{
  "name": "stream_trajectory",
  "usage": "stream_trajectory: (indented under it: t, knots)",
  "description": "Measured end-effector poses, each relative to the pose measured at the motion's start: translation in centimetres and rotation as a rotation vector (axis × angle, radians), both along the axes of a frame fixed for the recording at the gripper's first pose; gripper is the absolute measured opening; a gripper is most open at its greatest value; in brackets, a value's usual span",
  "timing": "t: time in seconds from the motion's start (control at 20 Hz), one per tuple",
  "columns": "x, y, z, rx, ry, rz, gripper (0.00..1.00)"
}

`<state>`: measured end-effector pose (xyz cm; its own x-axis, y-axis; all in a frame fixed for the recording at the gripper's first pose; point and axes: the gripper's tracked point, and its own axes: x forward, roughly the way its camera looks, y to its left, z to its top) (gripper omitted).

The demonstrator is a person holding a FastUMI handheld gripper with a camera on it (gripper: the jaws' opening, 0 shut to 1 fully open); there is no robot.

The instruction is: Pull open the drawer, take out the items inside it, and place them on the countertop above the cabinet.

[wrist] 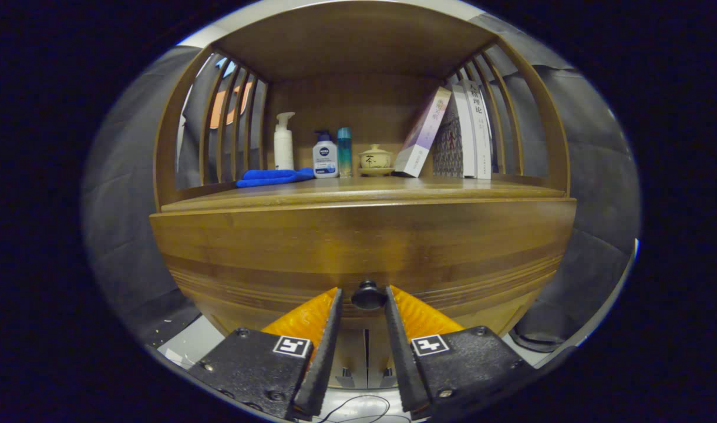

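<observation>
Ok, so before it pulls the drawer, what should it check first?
1. Drawer knob sits between the gripper fingertips: ok.
2. Both fingers pressing on the knob: cannot tell; they flank it closely.
3. Drawer front is shut, so the pull is not yet done: ok.
4. Free countertop in front of the books: ok.
5. Blue cloth, bottles and lidded cup stand back from the edge: ok.
6. What lies inside the drawer: cannot tell.

Blue cloth (274, 176), white pump bottle (284, 143), lotion bottle (325, 157), teal bottle (344, 151), lidded teacup (375, 159), leaning books (452, 134)
</observation>
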<state>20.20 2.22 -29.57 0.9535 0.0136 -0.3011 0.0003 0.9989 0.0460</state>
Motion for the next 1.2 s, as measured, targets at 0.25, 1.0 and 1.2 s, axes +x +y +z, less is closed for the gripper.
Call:
stream_trajectory:
  t: [0.25, 1.0, 1.2]
  knots:
    - [0.2, -0.4, 0.0, -0.002, -0.005, -0.026, 0.30]
    - [-3.1, -0.6, 0.1, 0.012, 0.022, 0.016, 0.23]
    - [-5.0, -0.6, 0.1, 0.026, 0.023, 0.019, 0.23]
